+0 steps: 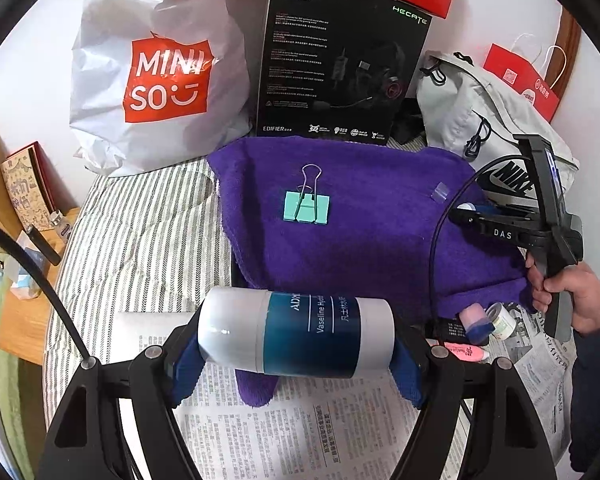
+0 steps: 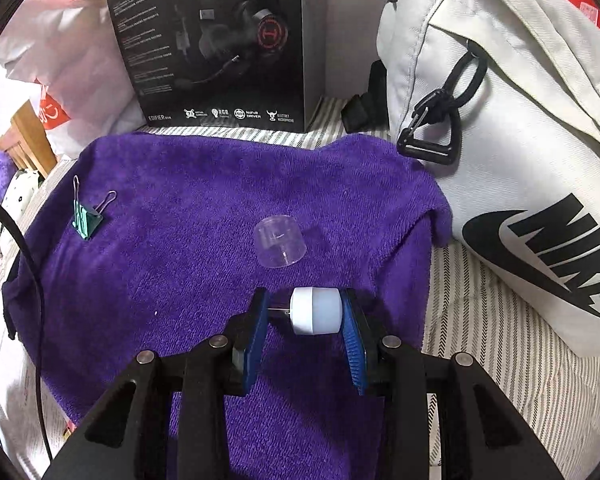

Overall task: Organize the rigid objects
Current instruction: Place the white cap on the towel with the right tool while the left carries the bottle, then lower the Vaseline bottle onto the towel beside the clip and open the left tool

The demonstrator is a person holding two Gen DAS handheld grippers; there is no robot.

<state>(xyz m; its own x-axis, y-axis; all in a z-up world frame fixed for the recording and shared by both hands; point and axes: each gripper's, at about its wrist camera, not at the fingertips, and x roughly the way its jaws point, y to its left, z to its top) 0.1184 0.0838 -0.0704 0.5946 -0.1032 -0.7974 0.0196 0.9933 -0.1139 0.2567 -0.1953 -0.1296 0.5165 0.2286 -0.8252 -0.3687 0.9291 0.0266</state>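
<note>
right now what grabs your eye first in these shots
The purple towel spread over the striped bedding, with a mint binder clip and a clear plastic cap lying on it. The left gripper clamps a Vaseline bottle sideways, and the right gripper pinches a small white cap above the towel.

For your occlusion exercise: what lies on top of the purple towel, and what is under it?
On the purple towel lie a green binder clip and a clear plastic cap. At its edges, striped bedding and newspaper show; what is directly beneath stays covered.
</note>
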